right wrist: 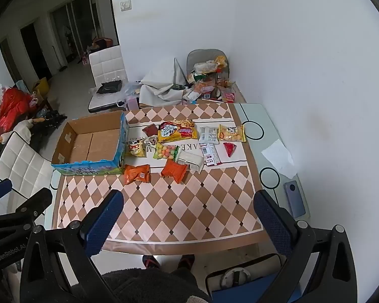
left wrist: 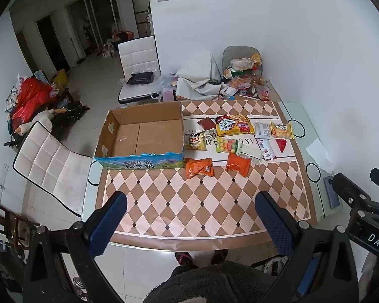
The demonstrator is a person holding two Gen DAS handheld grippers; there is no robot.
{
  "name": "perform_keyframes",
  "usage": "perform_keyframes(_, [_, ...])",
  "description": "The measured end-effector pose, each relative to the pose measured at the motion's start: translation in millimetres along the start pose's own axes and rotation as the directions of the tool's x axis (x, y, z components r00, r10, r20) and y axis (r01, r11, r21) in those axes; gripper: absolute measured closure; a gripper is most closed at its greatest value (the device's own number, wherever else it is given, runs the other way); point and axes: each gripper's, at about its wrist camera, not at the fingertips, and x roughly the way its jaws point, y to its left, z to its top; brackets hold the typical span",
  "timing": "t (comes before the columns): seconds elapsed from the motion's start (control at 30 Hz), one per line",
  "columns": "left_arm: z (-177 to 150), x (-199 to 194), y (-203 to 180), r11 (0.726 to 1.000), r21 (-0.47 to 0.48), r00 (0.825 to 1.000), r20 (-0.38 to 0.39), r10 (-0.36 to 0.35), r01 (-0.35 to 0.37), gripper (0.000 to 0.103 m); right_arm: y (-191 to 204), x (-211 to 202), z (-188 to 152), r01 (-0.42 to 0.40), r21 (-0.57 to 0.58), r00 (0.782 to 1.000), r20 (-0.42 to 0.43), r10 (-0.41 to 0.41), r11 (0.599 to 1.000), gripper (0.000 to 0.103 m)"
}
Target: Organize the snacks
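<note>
Snack packets lie loose just right of the empty brown cardboard box, awaiting sorting; left hand-held gripper & right hand-held gripper hover wide apart, holding nothing, w/ worktop below.

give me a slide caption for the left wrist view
Open left gripper above the table, empty cardboard box beside scattered snacks.

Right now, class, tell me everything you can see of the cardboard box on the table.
The cardboard box is an open-topped brown carton with no lid or flaps visible and nothing inside it. Its near outer wall carries blue and green print with lettering; tape patches show on an inner wall. It stands upright at the left edge of the checked table, left of the snack packets. The nearest orange packet lies at its near right corner.
</note>
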Motion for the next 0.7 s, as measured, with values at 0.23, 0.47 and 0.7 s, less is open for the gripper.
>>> perform_keyframes(0.23, [0.0, -0.1, 0.0, 1.000, -0.001, 1.000, 0.006, 0.002, -0.002, 0.000, 0.8, -2.4, -0.7, -0.003, 0.002, 1.000, -0.004, 0.003, 1.000, 0.000])
perform_keyframes(0.47, [0.0, -0.1, 0.1, 1.000, -0.004, 1.000, 0.009, -0.004, 0.004, 0.000, 0.8, -4.6, -0.6, -0.002, 0.004, 1.000, -0.002, 0.002, 1.000, 0.000])
perform_keyframes(0.7, [-0.1, -0.4, 0.1, 1.000, -0.006, 1.000, 0.016, -0.004, 0.004, 0.000, 2.2, -6.4, -0.9, 0.001, 0.001, 1.000, 0.005, -0.001, 1.000, 0.000])
